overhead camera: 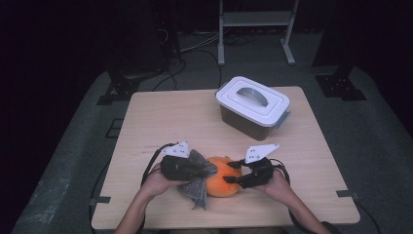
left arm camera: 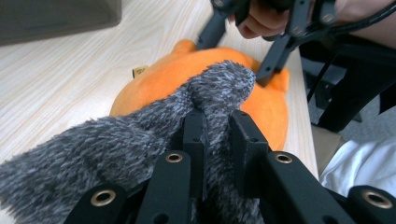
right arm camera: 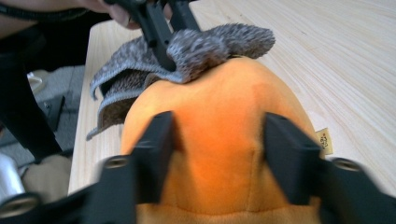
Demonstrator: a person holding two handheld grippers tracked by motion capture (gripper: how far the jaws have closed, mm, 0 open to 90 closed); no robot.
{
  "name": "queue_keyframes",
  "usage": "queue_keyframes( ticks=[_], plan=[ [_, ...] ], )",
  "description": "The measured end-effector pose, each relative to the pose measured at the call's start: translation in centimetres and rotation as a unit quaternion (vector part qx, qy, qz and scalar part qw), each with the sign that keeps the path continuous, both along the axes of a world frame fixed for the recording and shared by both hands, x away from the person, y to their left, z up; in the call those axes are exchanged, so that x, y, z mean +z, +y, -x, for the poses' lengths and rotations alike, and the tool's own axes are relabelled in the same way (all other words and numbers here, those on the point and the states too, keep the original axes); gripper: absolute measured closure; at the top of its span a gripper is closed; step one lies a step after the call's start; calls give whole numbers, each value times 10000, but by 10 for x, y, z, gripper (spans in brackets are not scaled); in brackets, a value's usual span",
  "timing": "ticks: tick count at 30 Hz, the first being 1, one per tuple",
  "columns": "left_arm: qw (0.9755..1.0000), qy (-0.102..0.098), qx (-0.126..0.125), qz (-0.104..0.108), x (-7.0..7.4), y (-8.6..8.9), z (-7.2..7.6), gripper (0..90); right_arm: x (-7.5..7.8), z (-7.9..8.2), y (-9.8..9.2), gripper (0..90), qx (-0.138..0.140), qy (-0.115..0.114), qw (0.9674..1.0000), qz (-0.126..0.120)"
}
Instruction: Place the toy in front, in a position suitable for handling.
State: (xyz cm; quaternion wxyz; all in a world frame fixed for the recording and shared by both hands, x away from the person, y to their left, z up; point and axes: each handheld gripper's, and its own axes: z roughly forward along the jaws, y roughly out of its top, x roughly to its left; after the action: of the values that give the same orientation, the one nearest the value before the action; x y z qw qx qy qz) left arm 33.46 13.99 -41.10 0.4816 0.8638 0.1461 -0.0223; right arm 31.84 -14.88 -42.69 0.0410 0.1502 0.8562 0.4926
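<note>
One orange plush toy (overhead camera: 221, 176) at table's 6 o'clock; one fuzzy grey cloth (overhead camera: 197, 181); left gripper (left arm camera: 215, 128) clenched on cloth; right gripper (right arm camera: 217, 140) seemingly grasping toy.

No text, brand or number can be read anywhere. The orange plush toy (right arm camera: 219, 140) carries a small yellow sewn-in tag (right arm camera: 325, 141) with a dark mark on it, seen in the right gripper view and again in the left gripper view, but the mark is too small and blurred to make out. On the desk (overhead camera: 160, 122) there is a faint line of dark print (overhead camera: 147, 150) near the left side in the high view; it is far too small to read.
</note>
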Motion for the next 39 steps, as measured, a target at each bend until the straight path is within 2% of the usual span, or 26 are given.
queue_keyframes(
  ticks=[1, 4, 6, 7, 8, 9, 13, 14, 15, 16, 17, 19, 20, 21, 23, 25, 26, 27, 28, 29, 31, 32, 33, 36, 37, 39],
  plan=[
    [9999, -43, 45, 81, 4, 1, -1, 779, 5, 2, -1, 717, 91, -335, 9994, -26],
    [9995, -96, 129, 272, 9, 5, -2, 779, 10, -3, -3, 738, 149, -368, 9992, -95],
    [9986, -154, 255, 446, 13, 7, -2, 779, 14, -7, -3, 737, 297, -455, 9984, -130],
    [9983, -176, 301, 463, 13, 7, -3, 779, 17, -7, 0, 731, 476, -608, 9970, -45],
    [9985, -184, 301, 423, 12, 7, -3, 779, 17, -7, 0, 731, 476, -608, 9970, -45],
    [9990, -123, 315, 300, 7, 7, -5, 779, 19, -6, 4, 721, 722, -680, 9950, 106],
    [9992, 30, 345, 196, -1, 9, -7, 778, 17, -6, 0, 719, 776, -722, 9937, 362],
    [9992, 59, 351, 156, -2, 10, -7, 778, 15, -7, -5, 713, 740, -667, 9944, 353],
    [9993, 102, 313, 156, -3, 10, -7, 778, 10, -9, -15, 675, 680, -241, 9973, 149],
    [9994, 138, 255, 175, -4, 10, -7, 778, 10, -9, -15, 675, 680, -241, 9973, 149],
    [9995, 131, 224, 164, -5, 8, -6, 777, 8, -8, -22, 560, 571, -104, 9983, 47],
    [9998, 67, 166, 92, -6, 6, -5, 777, 11, -8, -25, 439, 385, 5, 9992, -74],
    [9998, 82, 139, 98, -6, 5, -4, 777, 11, -8, -25, 439, 385, 5, 9992, -74],
    [9998, 104, 114, 105, -5, 5, -4, 777, 15, -11, -24, 352, 218, 133, 9997, -34],
    [9999, 120, 47, 104, -6, 5, -4, 778, 15, -12, -21, 344, 212, 148, 9997, 52],
    [9999, 125, 12, 74, -6, 2, -3, 778, 6, -16, -5, 317, 213, 316, 9984, 410],
    [10000, 92, 34, -3, -6, 0, -2, 778, 6, -16, -5, 317, 213, 316, 9984, 410],
    [9999, 65, 93, -13, -5, 1, -3, 777, 2, -16, 3, 457, 308, 255, 9985, 365],
    [9999, 65, 93, -13, -5, 1, -3, 777, 2, -16, 3, 457, 308, 255, 9985, 365],
    [9999, 66, 148, 22, -4, 3, -4, 777, 3, -15, 5, 557, 374, 97, 9985, 380],
    [9995, 16, 253, 165, 0, 9, -6, 778, 13, -16, 6, 660, 489, -246, 9981, 276],
    [9985, 18, 313, 459, 5, 13, -7, 777, 17, -17, 7, 660, 513, -303, 9978, 291],
    [9981, -11, 329, 514, 8, 14, -7, 777, 19, -17, 9, 659, 586, -336, 9972, 328],
    [9981, -62, 367, 496, 9, 14, -7, 777, 22, -15, 15, 659, 704, -464, 9954, 458],
    [9985, -44, 416, 339, 6, 14, -7, 777, 24, -12, 19, 659, 807, -595, 9932, 598],
    [9987, 8, 434, 255, 2, 14, -7, 777, 25, -10, 19, 659, 854, -651, 9920, 667]
  ],
)
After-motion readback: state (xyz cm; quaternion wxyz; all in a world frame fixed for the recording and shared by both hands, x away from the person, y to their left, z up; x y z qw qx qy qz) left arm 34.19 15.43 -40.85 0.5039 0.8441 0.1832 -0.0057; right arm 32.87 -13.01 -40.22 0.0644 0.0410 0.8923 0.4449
